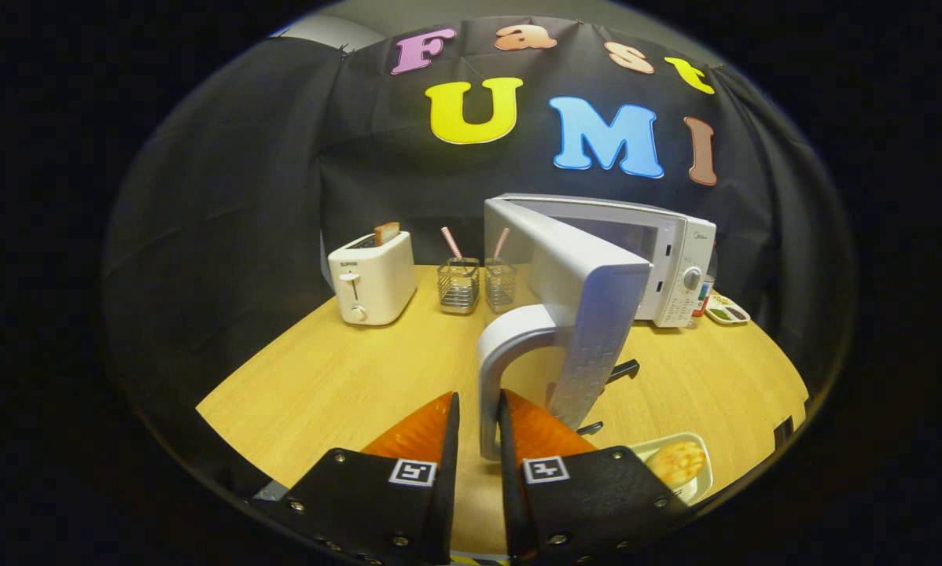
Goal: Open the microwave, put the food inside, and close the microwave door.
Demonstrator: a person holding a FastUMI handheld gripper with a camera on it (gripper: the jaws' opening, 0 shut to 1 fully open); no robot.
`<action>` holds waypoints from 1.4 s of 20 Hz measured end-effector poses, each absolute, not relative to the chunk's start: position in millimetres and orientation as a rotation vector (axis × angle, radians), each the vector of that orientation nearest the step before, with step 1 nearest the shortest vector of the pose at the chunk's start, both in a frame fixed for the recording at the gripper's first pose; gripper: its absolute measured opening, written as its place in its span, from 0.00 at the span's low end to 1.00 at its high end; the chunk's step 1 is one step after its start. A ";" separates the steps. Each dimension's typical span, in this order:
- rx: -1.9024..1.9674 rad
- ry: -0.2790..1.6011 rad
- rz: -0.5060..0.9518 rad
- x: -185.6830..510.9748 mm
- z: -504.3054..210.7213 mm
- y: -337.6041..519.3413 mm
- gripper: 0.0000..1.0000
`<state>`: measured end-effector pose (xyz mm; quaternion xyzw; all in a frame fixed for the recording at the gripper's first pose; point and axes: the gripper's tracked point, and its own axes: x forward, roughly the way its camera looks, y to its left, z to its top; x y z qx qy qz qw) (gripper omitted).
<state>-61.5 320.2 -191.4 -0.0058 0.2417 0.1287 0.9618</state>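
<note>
Gripping the door handle (493,369) of the open microwave (660,251), the jaws sit nearly closed.

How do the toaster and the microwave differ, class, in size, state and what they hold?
The toaster is small; the microwave is larger. The toaster holds a slice of toast; the microwave's door hangs open, its handle between the gripper fingers. Both are white and stand on the table.
</note>
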 end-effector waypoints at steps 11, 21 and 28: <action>0.100 0.344 0.683 -119.7 -114.2 375.6 0.77; 0.037 0.226 0.500 -87.6 -77.5 248.0 0.98; 0.024 0.340 0.324 -69.9 -124.4 159.5 0.98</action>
